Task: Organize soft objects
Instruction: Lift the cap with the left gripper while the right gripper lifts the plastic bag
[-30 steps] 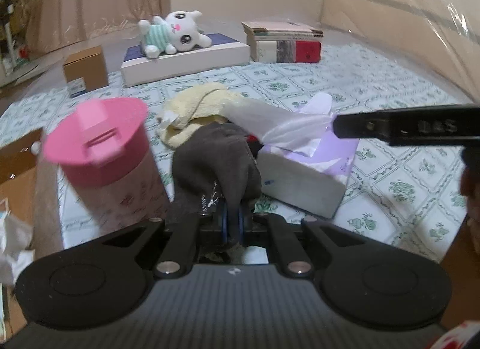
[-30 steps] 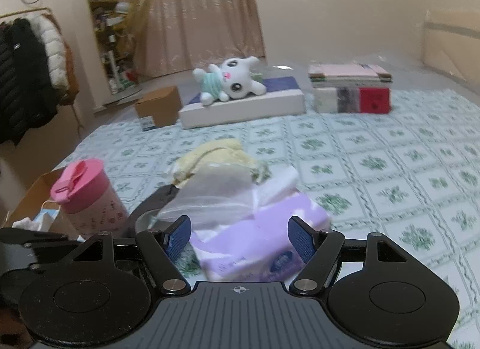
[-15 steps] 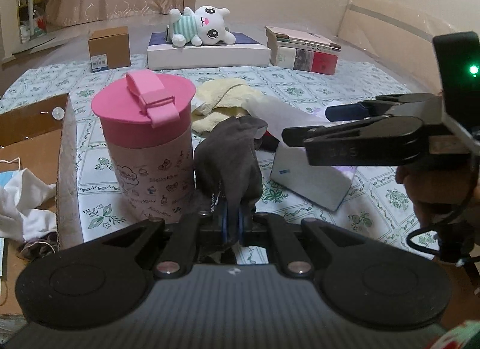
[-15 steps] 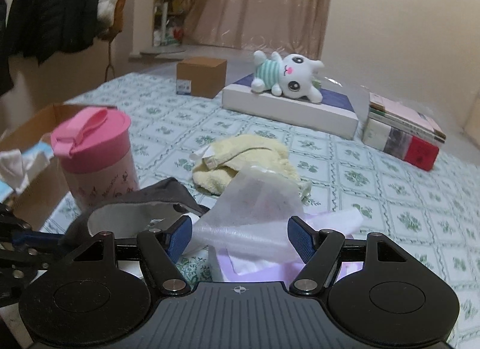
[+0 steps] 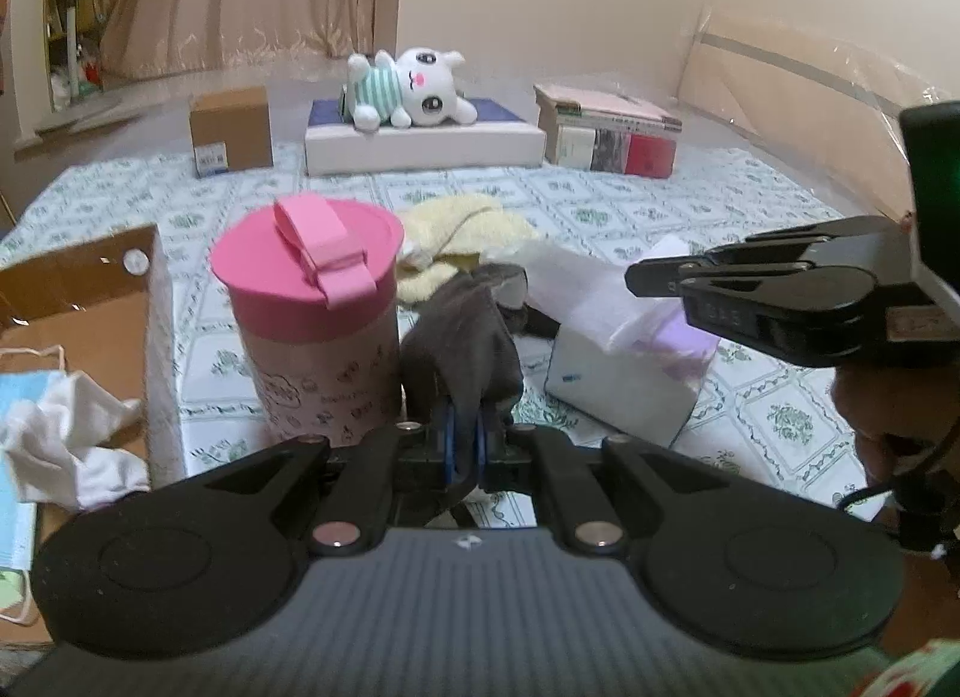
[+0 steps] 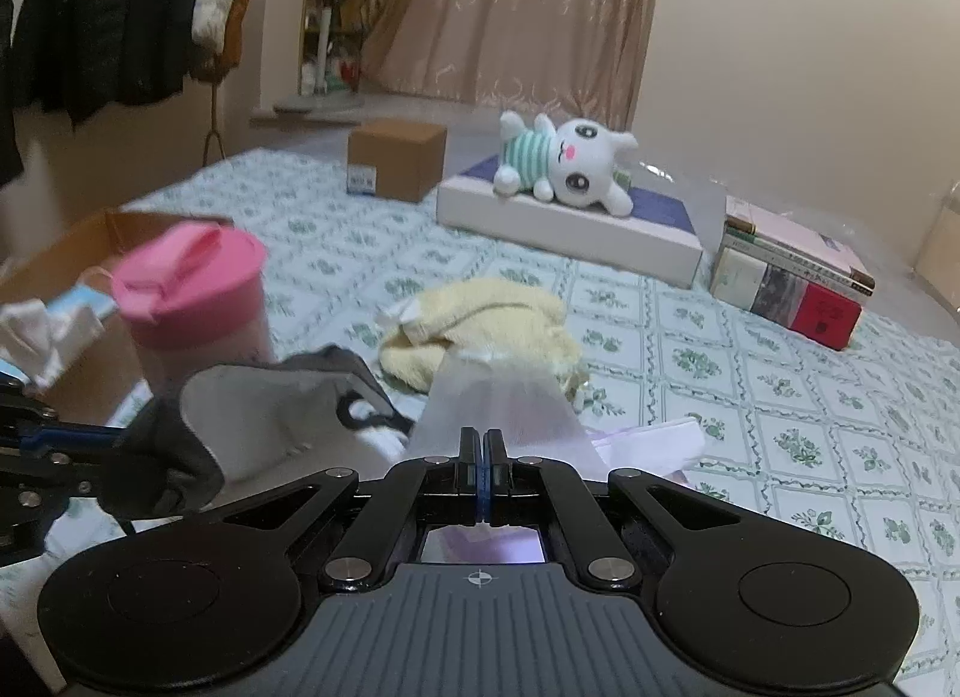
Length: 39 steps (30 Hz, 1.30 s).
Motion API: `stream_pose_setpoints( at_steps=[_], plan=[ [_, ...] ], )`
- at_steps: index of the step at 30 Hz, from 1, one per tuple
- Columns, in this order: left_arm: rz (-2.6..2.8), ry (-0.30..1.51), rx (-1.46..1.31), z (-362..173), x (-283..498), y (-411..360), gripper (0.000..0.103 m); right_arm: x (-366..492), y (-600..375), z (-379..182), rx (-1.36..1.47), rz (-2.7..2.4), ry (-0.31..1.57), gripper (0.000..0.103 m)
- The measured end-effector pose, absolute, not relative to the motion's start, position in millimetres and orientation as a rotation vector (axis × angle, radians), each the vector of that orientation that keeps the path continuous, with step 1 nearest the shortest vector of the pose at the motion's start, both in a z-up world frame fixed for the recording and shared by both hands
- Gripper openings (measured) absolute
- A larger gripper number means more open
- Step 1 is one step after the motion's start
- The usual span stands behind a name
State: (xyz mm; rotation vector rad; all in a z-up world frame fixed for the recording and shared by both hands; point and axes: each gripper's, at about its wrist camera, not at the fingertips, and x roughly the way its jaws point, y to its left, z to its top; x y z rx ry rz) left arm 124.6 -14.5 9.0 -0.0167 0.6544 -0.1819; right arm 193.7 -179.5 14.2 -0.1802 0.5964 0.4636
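Observation:
My left gripper [image 5: 465, 436] is shut on a dark grey cloth [image 5: 465, 340], which hangs up in front of it beside the pink-lidded cup [image 5: 312, 307]. My right gripper [image 6: 483, 472] is shut on a white tissue [image 6: 501, 406] that sticks out of the purple tissue pack [image 5: 630, 385]; the pack is mostly hidden below the gripper in the right wrist view. In that view the grey cloth [image 6: 270, 415] and the left gripper [image 6: 36, 445] show at the left. A yellow towel [image 6: 486, 325] lies on the sheet behind. A white plush toy [image 6: 570, 166] lies on a flat white box.
An open cardboard box [image 5: 78, 301] at the left holds a white cloth [image 5: 66, 439] and a blue mask. A small brown box [image 5: 231, 130] and a book stack [image 5: 606, 133] stand at the back. Coats hang at the far left [image 6: 114, 7].
My right gripper has shut on the tissue; its jaws stood open before. The left gripper, still holding the grey cloth, has swung so the cup and cardboard box show more fully.

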Motion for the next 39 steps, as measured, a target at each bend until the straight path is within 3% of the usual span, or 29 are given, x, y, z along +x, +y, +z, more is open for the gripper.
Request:
stream_pose_setpoints(
  at_steps=[11,13,14,15,22,27,28,30,31,35,39],
  plan=[
    [-0.152,0.644,-0.021,18,94,-6,0.006,157,-182,17,-0.197,0.471,0.600,0.003],
    [-0.142,0.641,-0.015,19,92,-3,0.006,157,-181,17,-0.205,0.465,0.578,0.029],
    [-0.135,0.640,-0.012,19,91,-2,0.006,158,-180,16,-0.202,0.462,0.567,0.061],
    [-0.131,0.641,-0.011,17,91,0,0.006,159,-179,15,-0.198,0.460,0.552,0.077],
    [-0.130,0.679,-0.026,5,92,9,0.006,184,-166,0,-0.273,0.450,0.552,0.078],
    [-0.141,0.710,-0.037,-6,94,10,0.006,204,-162,-13,-0.283,0.451,0.598,0.074],
    [-0.142,0.714,-0.038,-7,95,9,0.006,207,-162,-14,-0.279,0.449,0.610,0.068],
    [-0.144,0.720,-0.040,-9,96,9,0.006,209,-162,-17,-0.290,0.447,0.633,0.031],
    [-0.146,0.722,-0.041,-10,96,9,0.006,208,-162,-18,-0.290,0.454,0.634,0.030],
    [-0.149,0.717,-0.041,-7,95,8,0.006,197,-161,-13,-0.282,0.454,0.625,0.000],
    [-0.147,0.703,-0.042,-2,91,7,0.006,181,-166,-1,-0.214,0.478,0.625,0.000]
  ],
)
